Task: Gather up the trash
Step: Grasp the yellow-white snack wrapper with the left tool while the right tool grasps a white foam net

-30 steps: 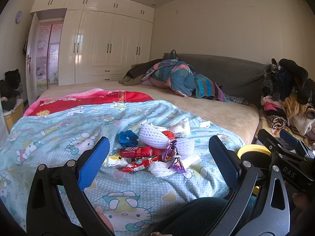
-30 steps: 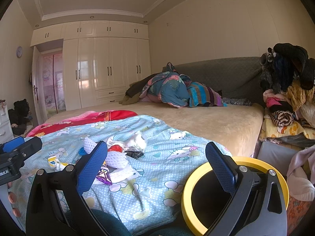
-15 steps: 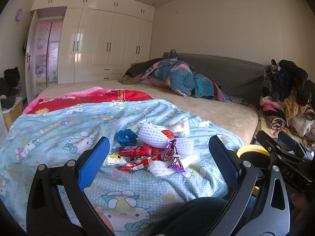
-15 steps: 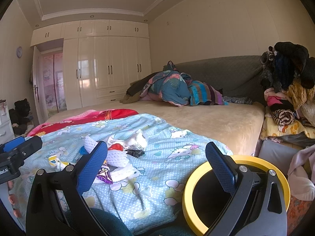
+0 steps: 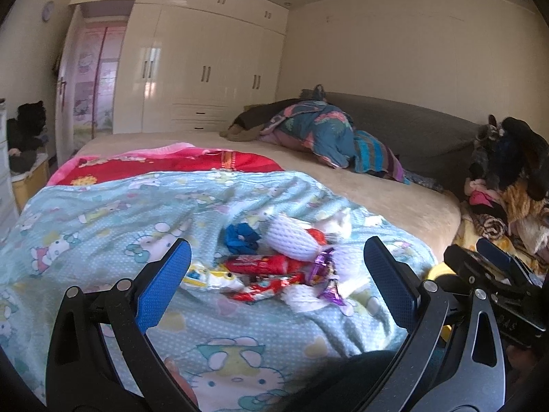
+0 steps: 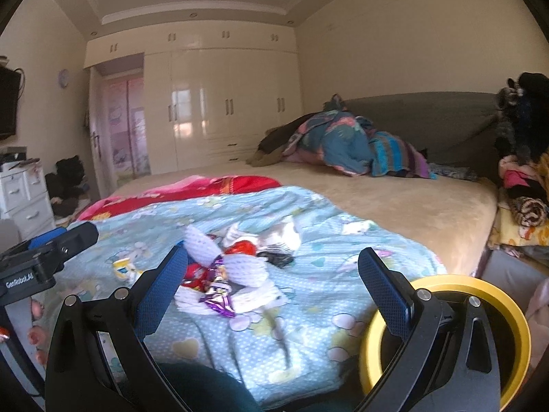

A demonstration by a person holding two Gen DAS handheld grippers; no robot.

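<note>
Left hand-held gripper (image 5: 276, 281) spread wide, released, grasping nothing, hovering above the near edge of the bed. Right hand-held gripper (image 6: 272, 283) likewise released and holding nothing. Just ahead of both, a heap of trash (image 5: 284, 264) on the light-blue cartoon blanket (image 5: 103, 219): red snack wrappers, purple foil, white foam netting, crumpled tissue, a blue scrap. At the bed's right corner, beside the blanket, a yellow-rimmed bin (image 6: 514, 316). Farther back, a bundled quilt (image 5: 319, 130) against the grey headboard (image 5: 411, 127).
</note>
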